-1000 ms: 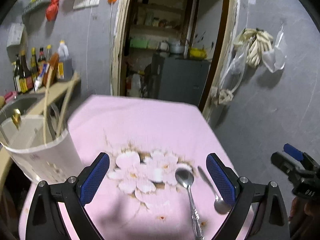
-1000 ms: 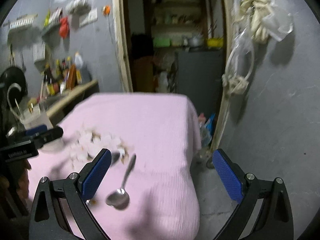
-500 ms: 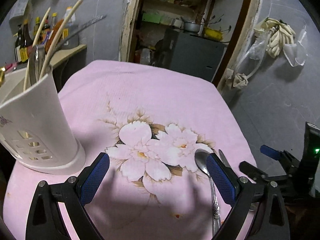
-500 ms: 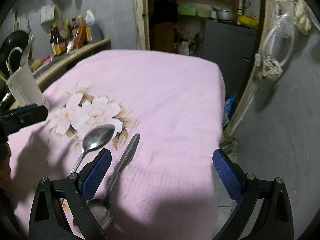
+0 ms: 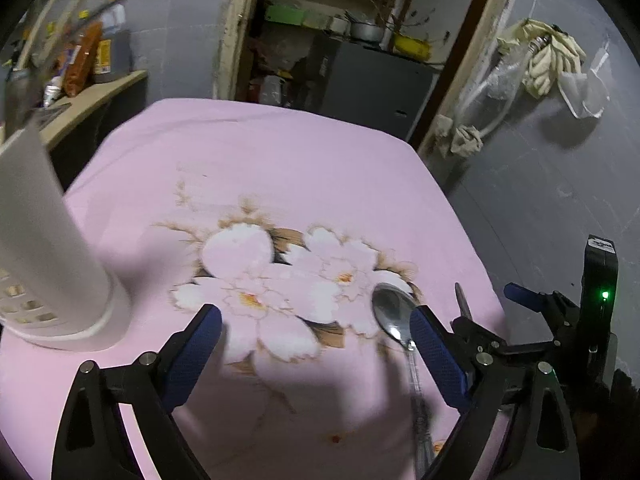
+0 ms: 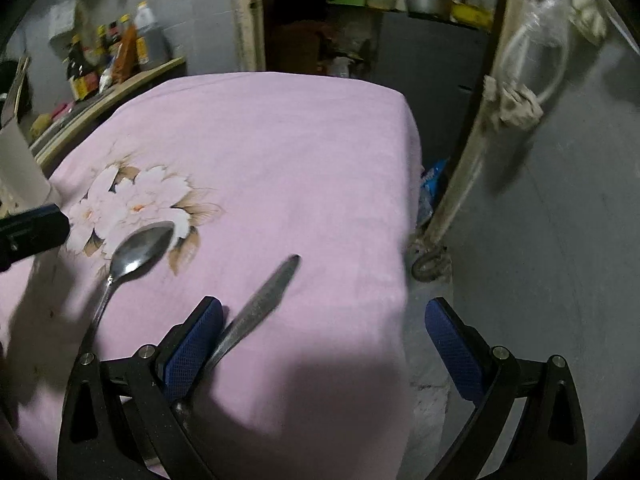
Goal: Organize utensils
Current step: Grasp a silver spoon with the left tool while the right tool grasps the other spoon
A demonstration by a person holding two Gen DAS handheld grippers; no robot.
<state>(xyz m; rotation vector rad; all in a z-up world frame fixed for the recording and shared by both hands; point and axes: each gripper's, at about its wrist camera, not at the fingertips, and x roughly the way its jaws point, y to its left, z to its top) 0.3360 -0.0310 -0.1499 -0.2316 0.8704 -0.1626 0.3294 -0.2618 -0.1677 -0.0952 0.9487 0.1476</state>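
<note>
On the left wrist camera, my left gripper hung above the pink flowered tablecloth with its blue pads spread wide, holding nothing. A spoon lay bowl-forward on the cloth, its handle running back just inside the right-hand pad. The white utensil holder stood at the cloth's left side, with chopsticks poking out of it. The right gripper showed at the right edge of the frame.

On the right wrist camera, my right gripper was also wide apart and empty. A second spoon's handle lay just beside its left pad, the bowl end hidden beneath the gripper. The first spoon rested further left, beside the flower print.
</note>
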